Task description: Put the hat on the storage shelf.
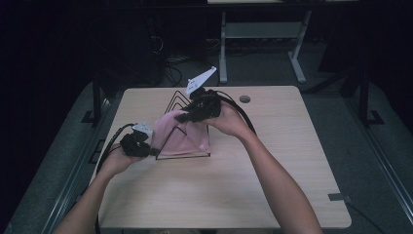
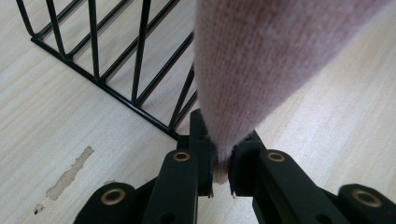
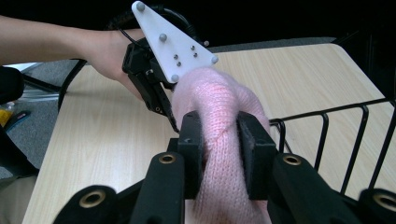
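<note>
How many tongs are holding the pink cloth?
2. The left tongs pinch one end of the cloth at the rack's near left side. The right tongs clamp a bunched part above the rack.

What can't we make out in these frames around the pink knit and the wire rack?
- High view: left gripper jaw tips, hidden by the pink knit cloth.
- High view: how the cloth sits on the black wire rack; the right gripper covers the top and the picture is dim.
- Left gripper view: the cloth runs off the top edge.
- Right gripper view: the rack is cut off at the right edge.
</note>
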`<state>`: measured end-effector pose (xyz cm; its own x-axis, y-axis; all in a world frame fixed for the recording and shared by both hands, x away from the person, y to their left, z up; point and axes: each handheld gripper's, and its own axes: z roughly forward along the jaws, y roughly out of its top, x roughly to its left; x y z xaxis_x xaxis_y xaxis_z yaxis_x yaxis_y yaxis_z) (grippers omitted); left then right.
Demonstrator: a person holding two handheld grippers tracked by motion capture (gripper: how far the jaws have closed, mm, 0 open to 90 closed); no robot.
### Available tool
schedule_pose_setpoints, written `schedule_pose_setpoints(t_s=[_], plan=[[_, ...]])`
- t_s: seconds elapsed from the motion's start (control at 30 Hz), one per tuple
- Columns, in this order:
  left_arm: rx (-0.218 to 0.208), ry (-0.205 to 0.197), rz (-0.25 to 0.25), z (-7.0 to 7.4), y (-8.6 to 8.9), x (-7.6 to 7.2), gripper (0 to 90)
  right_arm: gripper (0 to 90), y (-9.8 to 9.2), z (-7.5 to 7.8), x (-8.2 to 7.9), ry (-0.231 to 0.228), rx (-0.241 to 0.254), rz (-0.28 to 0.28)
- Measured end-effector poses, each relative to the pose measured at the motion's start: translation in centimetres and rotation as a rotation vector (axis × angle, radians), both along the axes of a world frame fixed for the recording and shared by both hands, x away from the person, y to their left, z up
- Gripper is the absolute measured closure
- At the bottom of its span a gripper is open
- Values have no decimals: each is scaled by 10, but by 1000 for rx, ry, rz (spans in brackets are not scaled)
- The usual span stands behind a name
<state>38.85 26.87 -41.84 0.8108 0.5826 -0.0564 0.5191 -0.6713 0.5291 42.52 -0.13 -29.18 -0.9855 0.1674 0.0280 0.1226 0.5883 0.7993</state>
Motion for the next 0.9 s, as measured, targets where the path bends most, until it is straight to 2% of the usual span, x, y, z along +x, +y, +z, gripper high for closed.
schedule_pose_setpoints(t_s=[0.03, 0.13, 0.17, 0.23, 0.43, 0.5, 0.53, 0.6, 0.63, 0.67, 0.73, 0.8, 0.9], plan=[[16, 0, -9, 0, 0, 1, 816, 726, 0, -1, 1, -4, -4, 2], [23, 8, 0, -3, -1, 2, 816, 703, 0, -5, 1, 3, -11, 3], [11, 8, 21, -5, -2, 1, 816, 695, 0, -5, 1, 8, -17, 2], [42, 16, 3, -5, -1, 3, 815, 690, 1, -8, 2, 5, -26, 10], [59, 23, 1, -9, -1, 4, 813, 613, 0, -13, 1, 15, -26, 4], [39, 30, 29, -13, 0, 4, 813, 574, -2, -15, 1, 18, -26, 0], [55, 31, 22, -14, 2, 5, 813, 553, -4, -15, 1, 15, -30, -2], [45, 34, 35, -16, 4, 5, 812, 525, -7, -17, 1, 17, -27, -3], [58, 39, 23, -16, 6, 6, 811, 521, -8, -17, 0, 17, -23, -10], [38, 44, 36, -18, 6, 6, 809, 516, -11, -18, 0, 18, -24, -12], [39, 45, 36, -19, 6, 6, 807, 518, -15, -18, 0, 40, -14, -20], [44, 49, 37, -19, 6, 6, 807, 537, -19, -17, 0, 39, 0, -18], [64, 53, 20, -21, 6, 8, 807, 648, -24, -19, 1, 51, 21, -16]])
